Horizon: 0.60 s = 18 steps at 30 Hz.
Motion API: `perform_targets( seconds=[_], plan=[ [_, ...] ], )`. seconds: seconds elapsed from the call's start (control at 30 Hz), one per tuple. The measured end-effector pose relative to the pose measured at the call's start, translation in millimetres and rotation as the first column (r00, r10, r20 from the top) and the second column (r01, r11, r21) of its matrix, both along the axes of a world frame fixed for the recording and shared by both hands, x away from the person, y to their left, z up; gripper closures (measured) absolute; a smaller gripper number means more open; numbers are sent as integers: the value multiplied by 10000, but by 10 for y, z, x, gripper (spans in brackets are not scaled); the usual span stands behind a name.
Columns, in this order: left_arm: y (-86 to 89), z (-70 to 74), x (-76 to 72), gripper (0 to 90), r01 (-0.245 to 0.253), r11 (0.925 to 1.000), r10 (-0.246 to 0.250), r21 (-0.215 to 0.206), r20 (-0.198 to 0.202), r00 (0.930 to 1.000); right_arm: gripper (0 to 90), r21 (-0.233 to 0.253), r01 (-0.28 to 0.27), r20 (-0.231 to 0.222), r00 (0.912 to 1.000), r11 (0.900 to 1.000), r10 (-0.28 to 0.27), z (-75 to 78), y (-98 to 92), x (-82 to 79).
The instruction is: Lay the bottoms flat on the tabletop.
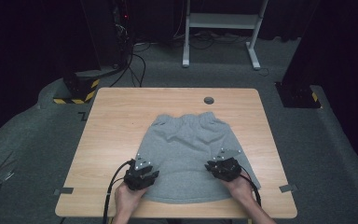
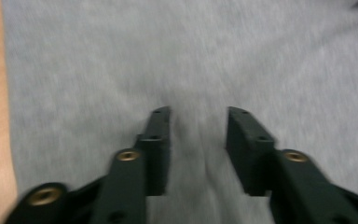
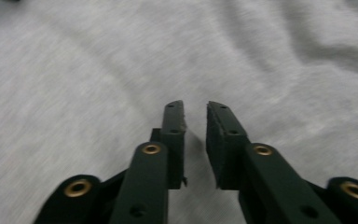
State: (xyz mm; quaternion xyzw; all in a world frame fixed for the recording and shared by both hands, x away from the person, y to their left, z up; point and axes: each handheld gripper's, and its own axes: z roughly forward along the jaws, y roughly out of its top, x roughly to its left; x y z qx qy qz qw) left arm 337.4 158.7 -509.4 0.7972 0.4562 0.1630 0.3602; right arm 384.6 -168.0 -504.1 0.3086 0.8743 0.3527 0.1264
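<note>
No legible text, label, brand or number found on the grey garment [image 1: 186,154], the worktop [image 1: 116,121] or either gripper; one unlettered yellow-and-black hazard striping [image 1: 81,93] on floor base.

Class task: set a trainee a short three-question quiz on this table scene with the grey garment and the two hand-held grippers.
1. True or false: the grey shorts lie spread flat on the wooden table, elastic waistband at the far end.
2. Multiple choice: where does the left gripper sit? A) over bare wood B) over the shorts near their left edge C) at the waistband.
3. Which has the wider gap between its jaws, the left gripper or the right gripper?

Key
1. True.
2. B: grey fabric lies under its jaws, with wood showing just beyond the edge.
3. The left; the right gripper's jaws stand close together, with no fabric between them.
</note>
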Motion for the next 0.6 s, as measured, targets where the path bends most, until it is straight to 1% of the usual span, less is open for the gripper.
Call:
perform_targets(
  seconds=[0.03,0.07,0.1,0.17,0.2,0.23,0.27,0.3,0.33,0.37,0.4,0.43,0.47,0.5,0.53,0.57,0.6],
  plan=[
    [0,0,0,542,0,10000,0,0,0,10000,748,0,0,0,10000,10000,0,0,0,0],
    [-14,10,34,509,-70,10000,70,-58,125,9999,720,-44,166,-107,9998,9999,-166,-20,40,61],
    [-36,23,88,487,-163,9996,169,-233,277,9995,709,-99,160,-105,9998,9998,-162,-40,65,80],
    [-42,22,115,450,-230,9993,239,-295,329,9992,704,-176,130,-174,9998,9998,-134,-65,93,89],
    [-34,5,168,432,-381,9989,394,-283,454,9982,694,-269,-1,-35,10000,9996,0,-99,134,60],
    [-34,5,168,422,-381,9989,394,-283,454,9982,691,-301,-63,-37,10000,9995,61,-98,142,37],
    [-4,-25,216,410,-571,9981,582,-247,480,9971,682,-298,-204,1,9998,9993,204,-101,140,16],
    [-4,-25,216,401,-571,9981,582,-247,480,9971,682,-298,-204,1,9998,9993,204,-101,140,16],
    [22,-48,241,401,-760,9969,768,-189,423,9961,668,-315,-313,40,9995,9990,315,-104,135,-4],
    [49,-62,249,397,-863,9961,869,-167,406,9954,652,-355,-549,44,9985,9979,550,-103,126,-38],
    [90,-86,238,394,-984,9948,994,-244,409,9942,623,-476,-906,-108,9959,9948,901,-86,100,-71],
    [90,-86,238,394,-984,9948,994,-244,409,9942,623,-476,-906,-108,9959,9948,901,-86,100,-71],
    [121,-121,223,394,-1032,9943,1041,-286,341,9940,601,-562,-1024,-142,9947,9932,1018,-78,74,-81],
    [133,-139,213,393,-1039,9941,1050,-304,382,9937,580,-576,-1039,-133,9946,9929,1033,-76,67,-69],
    [145,-147,197,394,-1065,9938,1080,-331,476,9930,565,-526,-870,-184,9961,9948,862,-69,64,-49],
    [145,-147,197,393,-1065,9938,1080,-331,476,9930,565,-526,-870,-184,9961,9948,862,-69,64,-49],
    [152,-150,188,393,-1077,9937,1092,-311,517,9927,562,-272,-616,-206,9979,9977,610,-54,51,-2]
  ],
)
